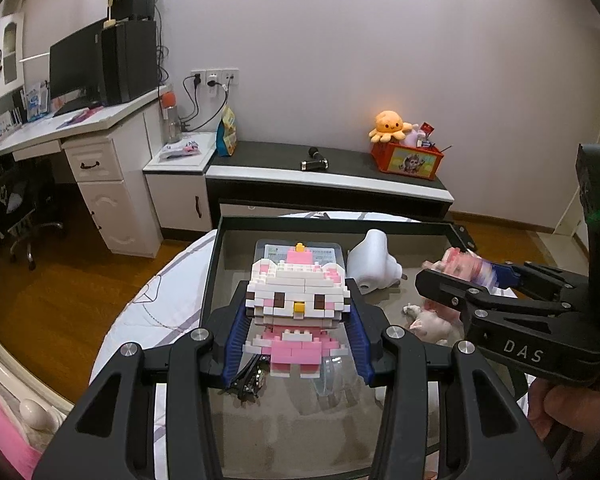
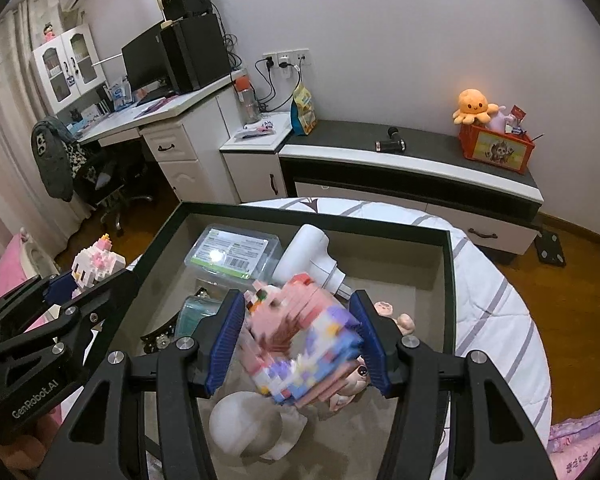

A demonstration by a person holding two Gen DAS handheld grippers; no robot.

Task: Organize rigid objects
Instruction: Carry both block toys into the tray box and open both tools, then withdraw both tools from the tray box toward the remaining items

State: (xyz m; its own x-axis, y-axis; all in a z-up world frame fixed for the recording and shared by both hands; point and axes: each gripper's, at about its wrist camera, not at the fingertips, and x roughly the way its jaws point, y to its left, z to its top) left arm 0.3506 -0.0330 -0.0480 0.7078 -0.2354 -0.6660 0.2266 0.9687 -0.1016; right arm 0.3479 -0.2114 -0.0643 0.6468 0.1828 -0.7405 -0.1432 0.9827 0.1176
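Lower centre of the left wrist view: left gripper (image 1: 298,334) clenched on a white-and-pink brick cat figure (image 1: 298,300), held upright above the black-rimmed tray (image 1: 340,222). Lower centre of the right wrist view: right gripper (image 2: 298,344) grasping a pink-and-purple brick figure (image 2: 300,340), tilted and motion-blurred, over the same tray. Beneath it, a white round object (image 2: 240,424) and a pink doll (image 2: 356,384). Farther back, toward the tray's upper part, a white hair dryer (image 2: 312,256) beside a clear plastic box (image 2: 232,254). Beyond, top right, an orange octopus plush (image 2: 474,106) on a red crate (image 2: 496,150).
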